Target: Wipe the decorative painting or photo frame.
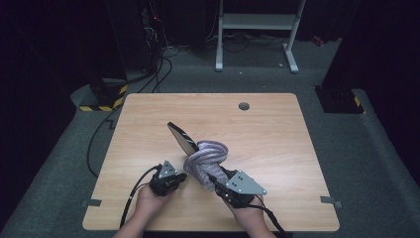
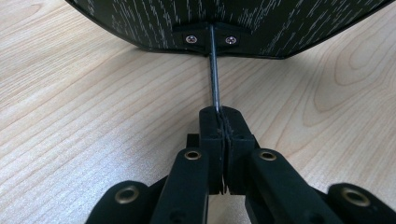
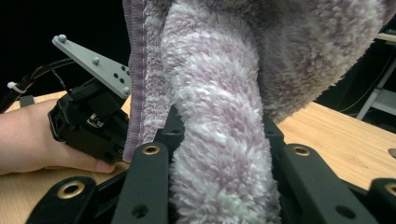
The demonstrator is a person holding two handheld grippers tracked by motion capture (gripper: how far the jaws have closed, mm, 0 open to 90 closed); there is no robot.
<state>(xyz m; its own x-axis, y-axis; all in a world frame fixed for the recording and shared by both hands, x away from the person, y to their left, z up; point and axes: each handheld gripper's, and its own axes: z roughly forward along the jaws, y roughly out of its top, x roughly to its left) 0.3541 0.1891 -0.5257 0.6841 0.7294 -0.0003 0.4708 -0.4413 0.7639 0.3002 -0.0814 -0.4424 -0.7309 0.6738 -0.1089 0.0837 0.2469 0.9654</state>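
Both tools grip: left tool (image 2: pixel 223 122) clamps a thin metal rod (image 2: pixel 213 70) under a dark panel (image 1: pixel 182 137); right tool (image 3: pixel 219 140) pinches a fluffy lilac towel (image 3: pixel 219 116) above the tabletop (image 1: pixel 267 129).

wooden table (image 1: pixel 277 144) is the landmark; grommet hole (image 1: pixel 243 106) near its far edge; white metal stand (image 1: pixel 257 29) on grey carpet beyond the far edge; black cables (image 1: pixel 158 69) trail off past the far-left corner, beside a yellow-black striped base (image 1: pixel 101 101)
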